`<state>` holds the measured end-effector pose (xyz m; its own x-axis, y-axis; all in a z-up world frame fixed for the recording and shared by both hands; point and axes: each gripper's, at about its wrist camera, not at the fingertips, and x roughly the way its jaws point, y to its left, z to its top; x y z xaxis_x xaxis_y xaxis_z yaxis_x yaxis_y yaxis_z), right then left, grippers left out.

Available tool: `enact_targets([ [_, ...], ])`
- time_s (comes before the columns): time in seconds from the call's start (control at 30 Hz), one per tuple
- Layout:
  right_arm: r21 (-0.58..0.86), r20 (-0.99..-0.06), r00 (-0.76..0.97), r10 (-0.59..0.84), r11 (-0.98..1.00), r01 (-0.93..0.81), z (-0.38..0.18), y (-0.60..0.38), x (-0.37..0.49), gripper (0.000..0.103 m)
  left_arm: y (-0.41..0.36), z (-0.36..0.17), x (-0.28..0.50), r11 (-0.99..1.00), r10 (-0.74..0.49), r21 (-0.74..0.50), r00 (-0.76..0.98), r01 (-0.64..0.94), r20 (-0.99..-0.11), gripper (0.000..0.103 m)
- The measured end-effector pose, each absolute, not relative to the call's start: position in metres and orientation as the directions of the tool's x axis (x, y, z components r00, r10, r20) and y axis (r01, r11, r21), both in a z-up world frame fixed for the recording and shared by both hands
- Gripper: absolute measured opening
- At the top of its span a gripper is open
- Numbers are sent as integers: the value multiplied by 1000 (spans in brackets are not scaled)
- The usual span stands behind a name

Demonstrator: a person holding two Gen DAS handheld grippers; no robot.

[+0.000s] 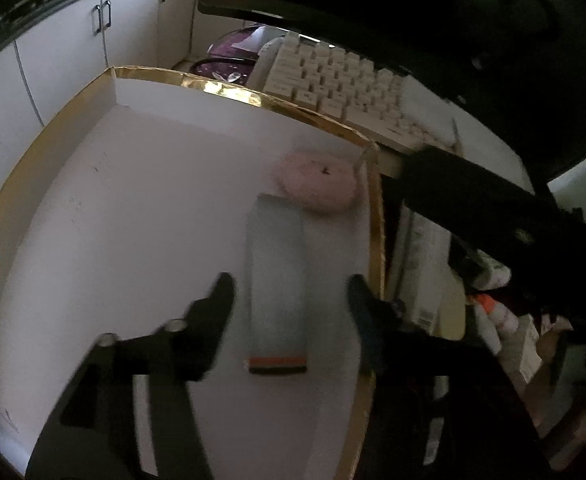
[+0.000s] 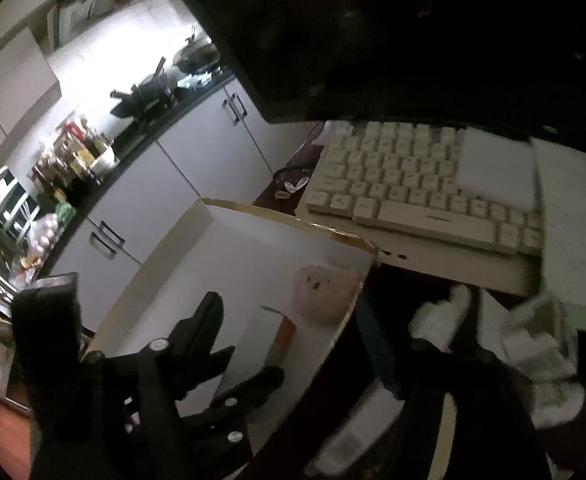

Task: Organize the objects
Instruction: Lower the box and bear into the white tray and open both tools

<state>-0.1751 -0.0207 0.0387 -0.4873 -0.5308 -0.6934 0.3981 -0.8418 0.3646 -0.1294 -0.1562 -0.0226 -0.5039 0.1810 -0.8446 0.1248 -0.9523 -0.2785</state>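
Room: white cabinet doors [image 1: 105, 36] with dark handles run under a cluttered dark counter [image 2: 141, 120]; dim light.
Box: white shallow cardboard box with gold rim [image 1: 213, 90] lies on the surface, filling the left wrist view.
Carton: pale blue-grey oblong carton with an orange and black end band [image 1: 277, 288] lies flat on the box floor, near the right wall.
Pink thing: soft pink rounded object [image 1: 317, 186] sits in the far right corner of the box, touching the carton's far end.
Left gripper [image 1: 291, 300]: fingers released, spread on both sides of the carton, pads clear of it; pointed steeply down into the box.
Right gripper [image 2: 289, 316]: fingers spread wide and empty, straddling the box's right rim, angled down.
Outside the box: cream-white computer keyboard [image 2: 413, 184] just beyond the far wall; small white bottles and cartons [image 2: 445, 316] crowd the dark surface to the right, blurred.
Overhead: dark monitor [image 2: 333, 40] looms behind the keyboard.
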Motion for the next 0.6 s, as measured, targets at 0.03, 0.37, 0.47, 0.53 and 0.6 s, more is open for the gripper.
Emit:
enact_targets([
  [0.03, 363, -687, -496, -531, -842, 399, 41, -16, -169, 78, -155, -21, -127, -953, 183, -279, -509, 117, -841, 64],
  [0.37, 382, -629, -571, -528, -849, 365, 36, 53, -77, 80, -138, 3, -89, -958, 215, -284, -565, 36, -796, 78],
  [0.47, 420, -619, -569, -540, -841, 341, 25, 72, -59, 80, -127, 6, -75, -960, 235, -280, -567, -8, -790, 78],
  [0.53, 428, -615, -578, -536, -843, 325, 20, 83, -48, 80, -120, 7, -65, -960, 247, -279, -561, -30, -790, 78],
  [0.6, 415, -613, -596, -520, -853, 317, 19, 89, -36, 80, -114, 8, -56, -960, 254, -277, -561, -46, -788, 78],
])
